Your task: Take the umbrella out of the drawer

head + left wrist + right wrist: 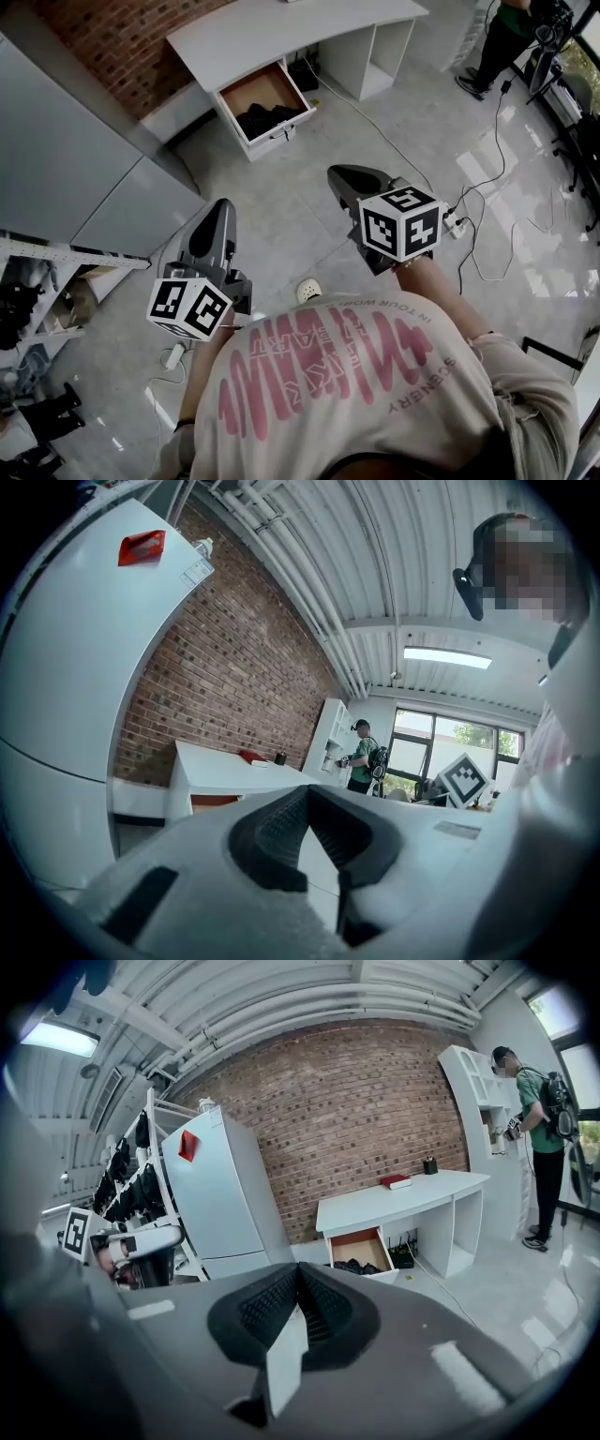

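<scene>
The white desk [281, 33] stands against the brick wall, and its drawer [269, 103] is pulled open. Inside lies a dark bundle, the umbrella [267, 116]. The right gripper view shows that open drawer [360, 1244] with the umbrella [357, 1266] far ahead. My left gripper [223, 204] and right gripper [339, 173] hover over the floor, well short of the desk, both pointing toward it. The left gripper [307, 794] has its jaws together and holds nothing. The right gripper [298, 1267] is shut and empty too.
A tall grey cabinet [84, 178] stands at the left, with a shelf rack [37, 291] of dark items beside it. Cables and a power strip [455, 225] trail across the floor at the right. A person [502, 37] stands at the far right.
</scene>
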A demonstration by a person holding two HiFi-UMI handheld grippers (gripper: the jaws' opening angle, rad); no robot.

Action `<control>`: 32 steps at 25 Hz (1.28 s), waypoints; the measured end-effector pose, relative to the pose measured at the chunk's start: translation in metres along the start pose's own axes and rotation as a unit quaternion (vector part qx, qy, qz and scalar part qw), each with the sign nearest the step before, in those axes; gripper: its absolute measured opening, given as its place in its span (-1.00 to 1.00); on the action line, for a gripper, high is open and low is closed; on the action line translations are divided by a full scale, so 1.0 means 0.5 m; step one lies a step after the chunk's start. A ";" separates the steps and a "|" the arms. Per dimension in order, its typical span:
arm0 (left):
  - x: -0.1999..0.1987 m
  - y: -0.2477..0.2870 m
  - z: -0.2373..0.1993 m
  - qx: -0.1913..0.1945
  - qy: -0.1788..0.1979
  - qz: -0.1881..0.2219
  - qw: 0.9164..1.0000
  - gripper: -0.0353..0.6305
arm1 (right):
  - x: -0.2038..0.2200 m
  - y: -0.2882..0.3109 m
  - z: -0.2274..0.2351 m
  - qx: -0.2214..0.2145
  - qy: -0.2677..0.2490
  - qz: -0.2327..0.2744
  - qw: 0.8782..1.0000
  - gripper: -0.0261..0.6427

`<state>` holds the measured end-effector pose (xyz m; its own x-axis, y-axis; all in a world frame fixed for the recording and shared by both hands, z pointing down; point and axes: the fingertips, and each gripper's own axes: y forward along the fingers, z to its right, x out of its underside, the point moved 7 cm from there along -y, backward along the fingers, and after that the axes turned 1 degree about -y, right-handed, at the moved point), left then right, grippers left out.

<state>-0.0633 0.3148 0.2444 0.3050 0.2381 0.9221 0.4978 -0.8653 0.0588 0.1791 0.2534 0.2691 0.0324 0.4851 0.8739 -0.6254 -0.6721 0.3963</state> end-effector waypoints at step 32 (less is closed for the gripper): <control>-0.038 0.013 -0.190 -0.023 -0.031 0.011 0.999 -0.88 | -0.031 0.193 -0.032 0.002 -0.022 -0.038 0.999 -0.89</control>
<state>-0.1431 0.2627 0.2635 0.3653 0.2449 0.8981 0.4530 -0.8896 0.0583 0.1056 0.1899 0.2893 0.1130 0.5099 0.8527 -0.6163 -0.6372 0.4628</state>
